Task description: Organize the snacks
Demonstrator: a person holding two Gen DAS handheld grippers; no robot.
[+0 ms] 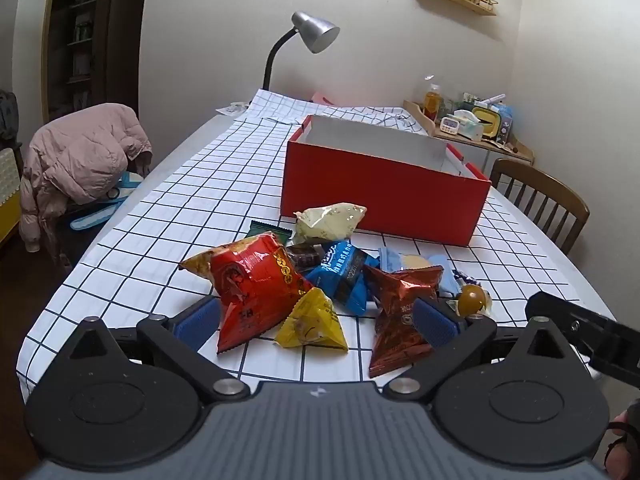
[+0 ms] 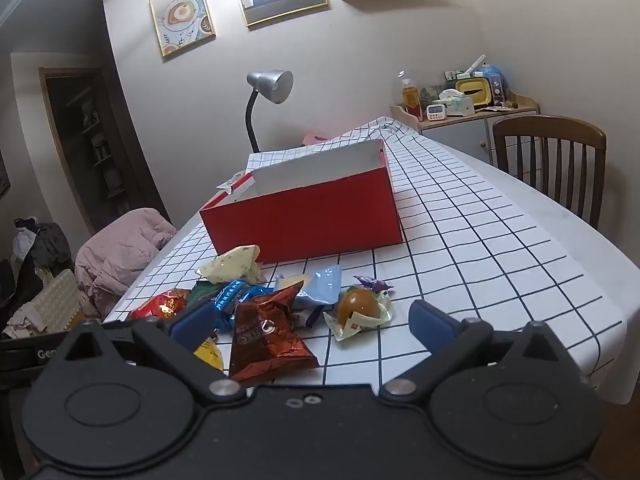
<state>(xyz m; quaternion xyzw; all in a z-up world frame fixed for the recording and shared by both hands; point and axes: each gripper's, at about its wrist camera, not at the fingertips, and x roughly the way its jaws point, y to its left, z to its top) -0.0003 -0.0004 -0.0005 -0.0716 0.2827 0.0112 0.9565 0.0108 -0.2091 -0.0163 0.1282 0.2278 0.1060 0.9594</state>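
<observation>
We hold the left gripper (image 1: 316, 322) low at the frame's bottom, tipped downward, jaws spread wide around nothing. The right gripper (image 2: 310, 322) is posed likewise, equally spread and empty. The snack pile (image 1: 320, 276) lies mid-frame on the checked tablecloth (image 1: 160, 224), just before the red box (image 1: 380, 196). Packet printing is too blurred to read.

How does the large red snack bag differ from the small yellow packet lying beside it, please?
The red snack bag is clearly bigger than the yellow packet. The red snack bag is a puffed, crinkled pillow with a gold end; the yellow packet is a plain pyramid shape. The red snack bag lies farther towards the red box, while the yellow packet sits nearer the camera, touching it. Both are sealed, shiny and lying on the checked tablecloth.
</observation>
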